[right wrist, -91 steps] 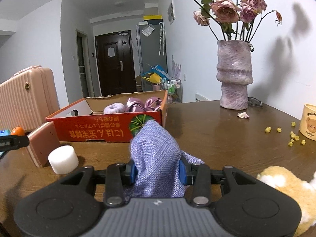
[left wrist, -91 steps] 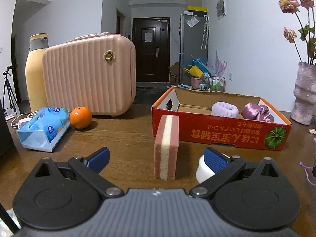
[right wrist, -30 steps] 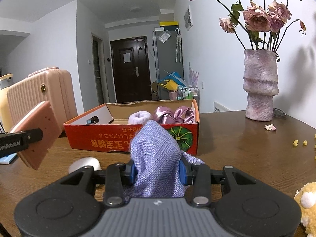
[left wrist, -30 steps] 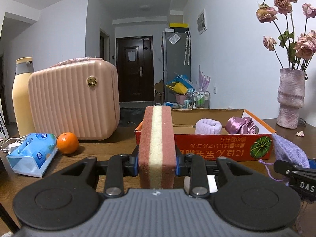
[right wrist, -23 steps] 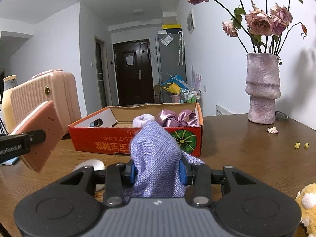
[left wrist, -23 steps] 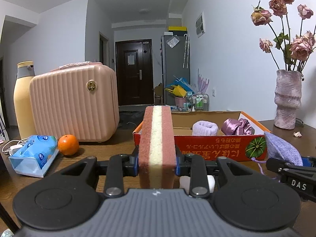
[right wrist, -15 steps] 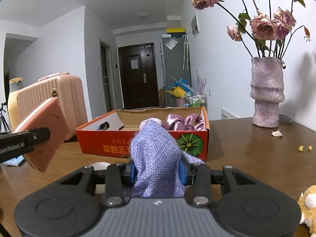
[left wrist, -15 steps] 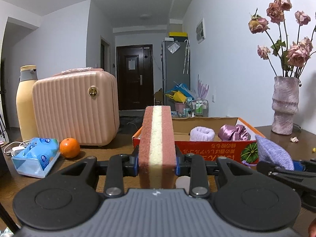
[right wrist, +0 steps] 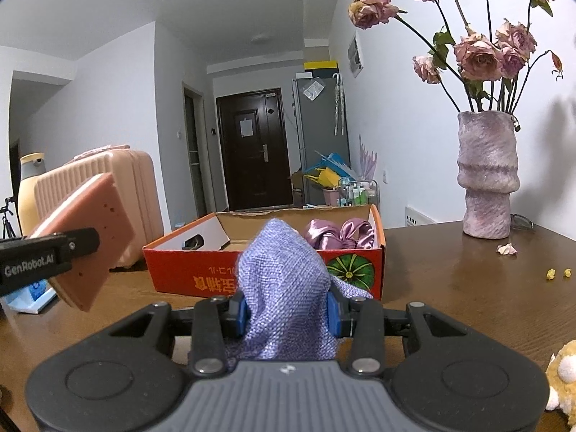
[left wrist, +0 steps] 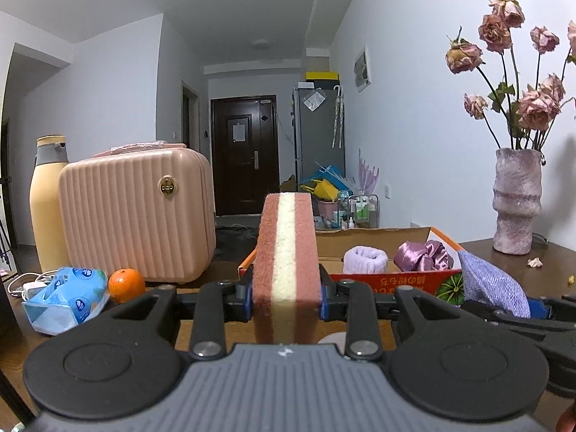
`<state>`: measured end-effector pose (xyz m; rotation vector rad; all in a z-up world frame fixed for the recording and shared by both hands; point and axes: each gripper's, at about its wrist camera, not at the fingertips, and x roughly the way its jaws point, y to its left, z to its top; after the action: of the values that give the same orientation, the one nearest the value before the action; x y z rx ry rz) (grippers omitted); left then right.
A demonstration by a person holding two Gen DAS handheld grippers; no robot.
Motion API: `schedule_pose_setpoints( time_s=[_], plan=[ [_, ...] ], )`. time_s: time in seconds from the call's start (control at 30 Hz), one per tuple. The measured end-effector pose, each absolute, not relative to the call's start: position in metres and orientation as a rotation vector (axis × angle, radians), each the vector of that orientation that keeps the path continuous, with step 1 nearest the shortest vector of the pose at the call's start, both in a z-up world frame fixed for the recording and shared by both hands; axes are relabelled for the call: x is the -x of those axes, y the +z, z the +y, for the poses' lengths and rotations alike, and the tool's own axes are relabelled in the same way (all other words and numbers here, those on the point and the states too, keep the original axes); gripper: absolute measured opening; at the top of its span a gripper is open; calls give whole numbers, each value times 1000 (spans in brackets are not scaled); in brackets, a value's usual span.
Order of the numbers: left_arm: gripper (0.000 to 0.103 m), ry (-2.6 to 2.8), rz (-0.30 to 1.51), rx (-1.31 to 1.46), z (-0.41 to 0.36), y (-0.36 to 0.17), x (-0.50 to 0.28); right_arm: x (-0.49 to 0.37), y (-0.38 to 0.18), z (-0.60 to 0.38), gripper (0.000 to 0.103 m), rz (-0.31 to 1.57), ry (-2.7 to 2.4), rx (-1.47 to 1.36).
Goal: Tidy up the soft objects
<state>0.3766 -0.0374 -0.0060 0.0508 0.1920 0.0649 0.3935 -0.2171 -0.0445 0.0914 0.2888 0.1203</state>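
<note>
Two soft items ride aloft at centre frame: the left gripper [left wrist: 286,293] clenches an upright pink-and-cream layered sponge block [left wrist: 286,262], while the right gripper [right wrist: 286,315] pinches a lavender woven cloth pouch [right wrist: 284,288], both apparently bound for the red cardboard box [right wrist: 266,277] just behind.

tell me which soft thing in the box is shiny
The purple satin scrunchie, at the box's right end; the fluffy pale lilac roll beside it is matte.

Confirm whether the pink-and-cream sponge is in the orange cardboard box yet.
Out. The pink-and-cream sponge is clamped upright in the left hand-held gripper, short of the orange cardboard box.
</note>
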Motion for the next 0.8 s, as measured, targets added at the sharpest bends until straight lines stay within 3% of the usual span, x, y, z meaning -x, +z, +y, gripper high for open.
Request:
schedule_pose_setpoints(
  time_s=[0.8],
  plan=[
    [31,83,160,45,-41,9,-415,-429,-37,-206,39,207,83,-113]
  ],
)
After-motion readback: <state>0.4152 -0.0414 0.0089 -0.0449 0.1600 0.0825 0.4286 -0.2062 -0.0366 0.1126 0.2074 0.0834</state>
